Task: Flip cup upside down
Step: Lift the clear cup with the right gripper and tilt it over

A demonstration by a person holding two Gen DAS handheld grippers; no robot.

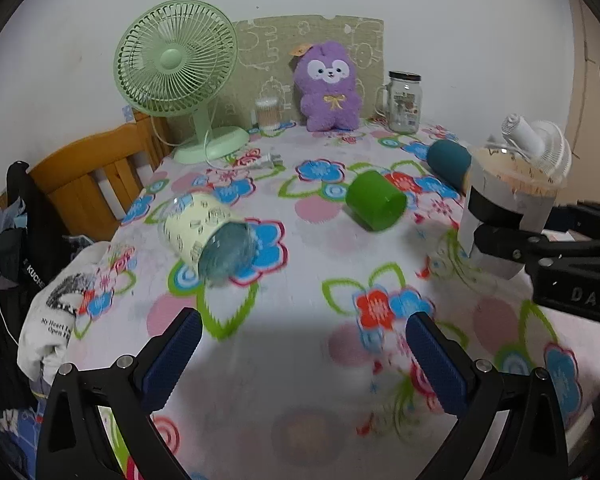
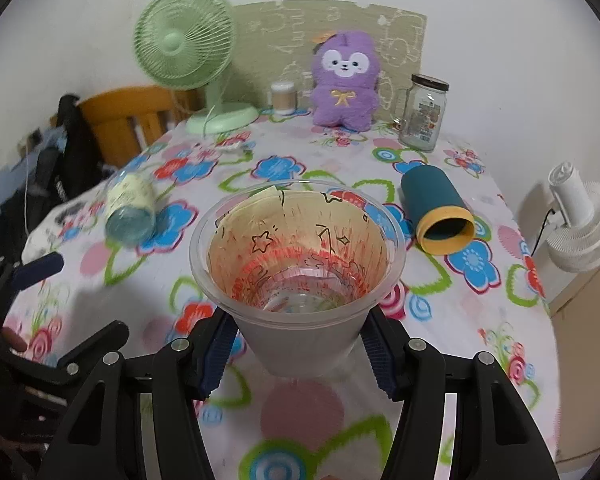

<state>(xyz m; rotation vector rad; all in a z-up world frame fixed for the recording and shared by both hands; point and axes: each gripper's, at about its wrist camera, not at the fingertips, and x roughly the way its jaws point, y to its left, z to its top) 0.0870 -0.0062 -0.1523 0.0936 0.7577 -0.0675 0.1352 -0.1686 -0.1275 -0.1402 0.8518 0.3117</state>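
My right gripper (image 2: 296,354) is shut on a clear plastic cup (image 2: 298,276) with a paper lining, held upright, mouth up, above the floral tablecloth; it also shows in the left wrist view (image 1: 508,208), gripped at the right. My left gripper (image 1: 304,352) is open and empty, low over the near part of the table. A pale glass cup (image 1: 208,236) lies on its side ahead to the left. A green cup (image 1: 376,200) and a dark teal cup (image 1: 448,160) with a yellow rim (image 2: 446,234) also lie on their sides.
At the back of the table (image 1: 300,400) stand a green fan (image 1: 180,76), a purple plush toy (image 1: 328,88), a jar of cotton swabs (image 1: 268,110) and a glass jar (image 1: 404,102). A wooden chair (image 1: 96,176) is at the left edge. A white fan (image 2: 580,224) is off the right edge.
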